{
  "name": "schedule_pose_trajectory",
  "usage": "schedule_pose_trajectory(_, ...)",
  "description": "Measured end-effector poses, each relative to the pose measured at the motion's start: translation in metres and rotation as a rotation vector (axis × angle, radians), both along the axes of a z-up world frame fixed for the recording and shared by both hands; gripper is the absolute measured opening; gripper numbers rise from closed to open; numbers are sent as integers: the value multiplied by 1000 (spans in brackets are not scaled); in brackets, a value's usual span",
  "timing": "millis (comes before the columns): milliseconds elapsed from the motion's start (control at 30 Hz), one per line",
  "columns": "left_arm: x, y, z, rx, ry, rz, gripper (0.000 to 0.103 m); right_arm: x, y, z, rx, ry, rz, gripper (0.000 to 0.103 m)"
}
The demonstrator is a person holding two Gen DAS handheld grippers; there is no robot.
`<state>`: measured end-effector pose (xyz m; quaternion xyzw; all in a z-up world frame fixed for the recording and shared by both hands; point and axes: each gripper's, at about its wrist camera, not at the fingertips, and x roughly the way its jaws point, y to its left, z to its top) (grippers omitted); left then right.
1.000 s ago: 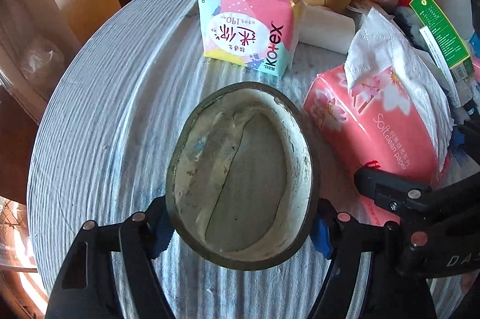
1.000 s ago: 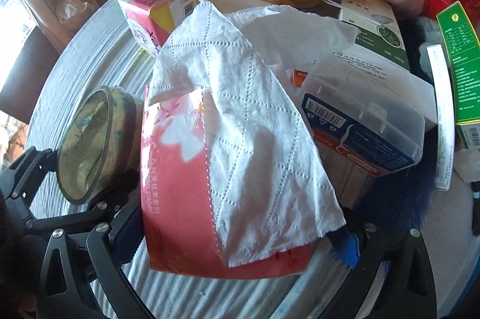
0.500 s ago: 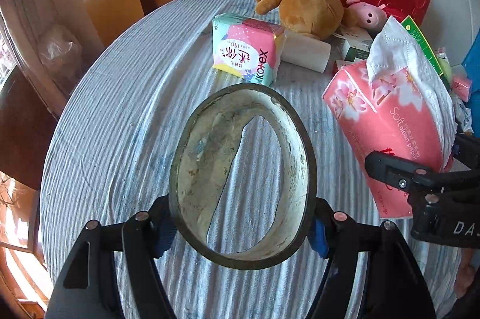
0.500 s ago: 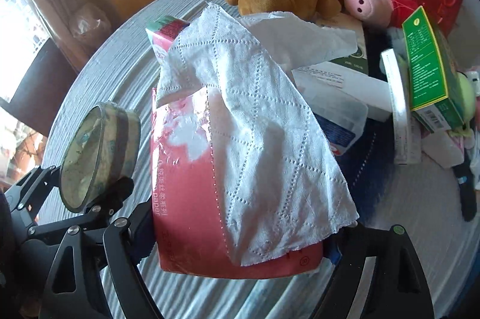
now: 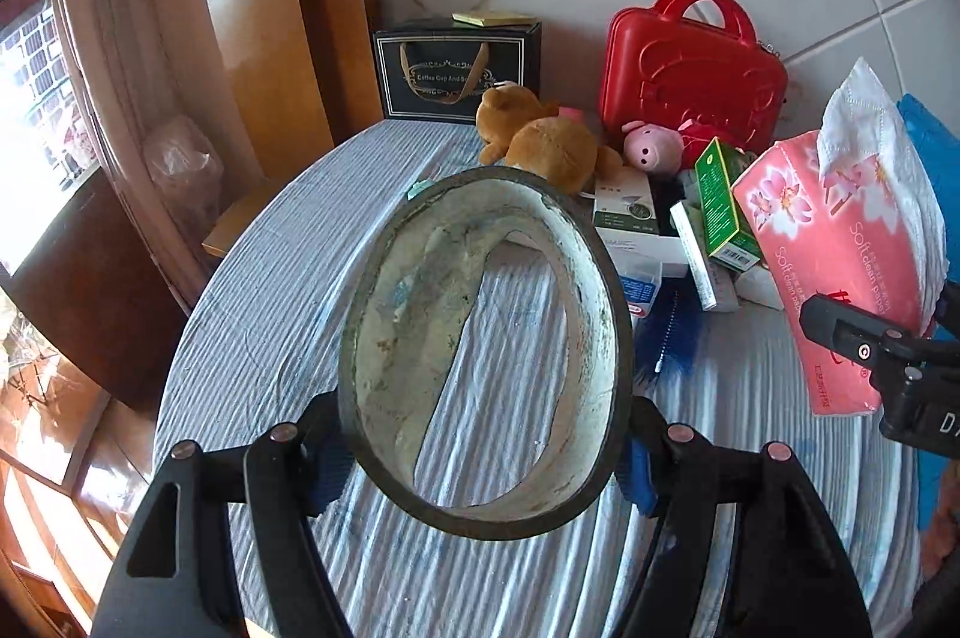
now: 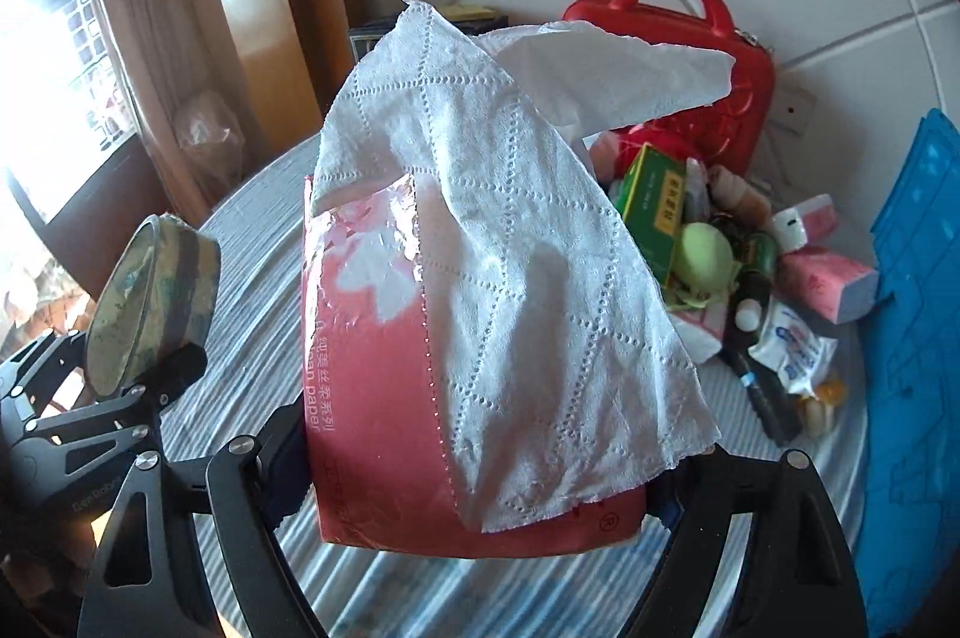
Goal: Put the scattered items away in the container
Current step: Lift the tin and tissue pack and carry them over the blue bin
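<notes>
Left wrist view: left gripper (image 5: 483, 449) pinches a worn tape roll (image 5: 483, 350) across its rim, raised above the striped tablecloth (image 5: 270, 290), left of the pink tissue pack (image 5: 840, 272). Right wrist view: right gripper (image 6: 474, 464) clamps the tissue pack (image 6: 384, 386) by its sides, one loose sheet (image 6: 510, 242) draped over; clutter pile (image 6: 738, 266) lies beyond it, blue container (image 6: 918, 308) to its right. Advice: carry both level toward the container, keep squeeze steady, mind the trailing sheet.

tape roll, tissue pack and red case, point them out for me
tape roll (image 5: 384, 338), left wrist view, inner wall of the ring
tissue pack (image 6: 372, 368), right wrist view, pink wrapper face
red case (image 5: 690, 80), left wrist view, embossed front
</notes>
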<state>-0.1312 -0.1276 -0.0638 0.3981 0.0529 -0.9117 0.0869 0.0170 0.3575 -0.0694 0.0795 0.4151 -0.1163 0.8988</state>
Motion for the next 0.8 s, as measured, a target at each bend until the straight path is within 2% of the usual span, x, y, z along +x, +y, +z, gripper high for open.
schedule_pose_trajectory(200,29,34,44,-19,86,-60,69,-56,-12,45,-37,-89,-54,85)
schedule_pose_trajectory(333,50,51,63,-10,135,-124,69,-100,-8,73,-69,-130,-114,85)
schedule_pose_trajectory(533,74,78,79,-4,169,-206,69,-151,-1,95,-116,-153,-173,85)
schedule_pose_trajectory(800,83,144,105,-11,213,-308,69,-218,-33,123,-170,-195,-263,85)
